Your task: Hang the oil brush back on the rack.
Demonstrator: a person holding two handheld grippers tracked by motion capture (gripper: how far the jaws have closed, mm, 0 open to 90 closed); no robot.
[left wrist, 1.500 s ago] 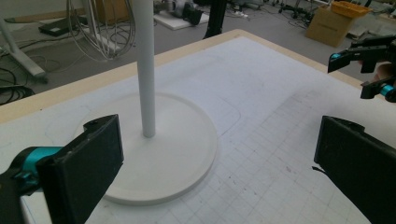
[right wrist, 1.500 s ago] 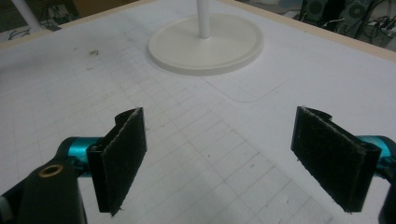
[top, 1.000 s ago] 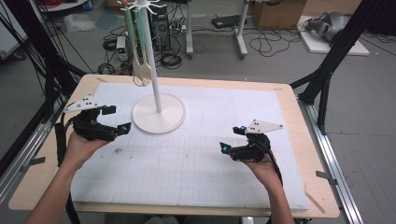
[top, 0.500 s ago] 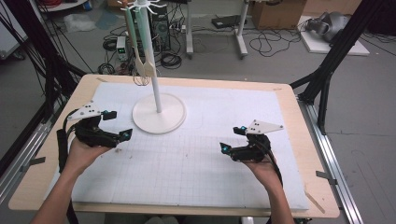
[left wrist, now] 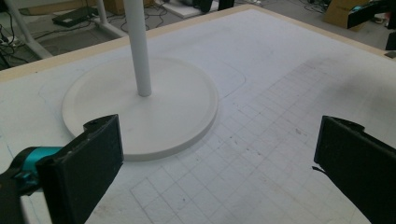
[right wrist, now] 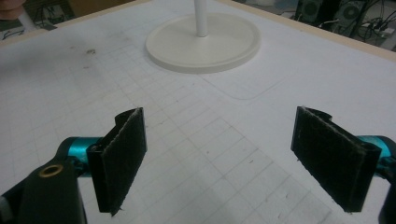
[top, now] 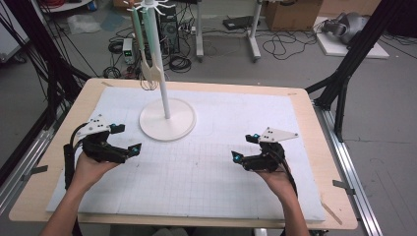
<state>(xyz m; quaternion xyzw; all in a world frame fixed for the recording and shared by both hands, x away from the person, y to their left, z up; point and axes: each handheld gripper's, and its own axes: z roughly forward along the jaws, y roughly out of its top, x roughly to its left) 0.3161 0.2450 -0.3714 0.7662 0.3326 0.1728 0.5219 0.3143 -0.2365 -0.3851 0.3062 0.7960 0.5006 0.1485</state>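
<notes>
Holding my left gripper (top: 129, 147) and right gripper (top: 239, 156) low over the table (top: 314, 147), jaws apart and empty, I list the utensil stand (top: 167, 118) near the far-left corner, utensils (top: 147, 54) hung clear for reach.

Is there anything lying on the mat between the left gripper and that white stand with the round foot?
Nothing visible does. The left gripper is open and holds nothing, and in the left gripper view only bare gridded mat lies between its jaws and the stand. The utensils hang from the top of the stand, on its far side.
</notes>
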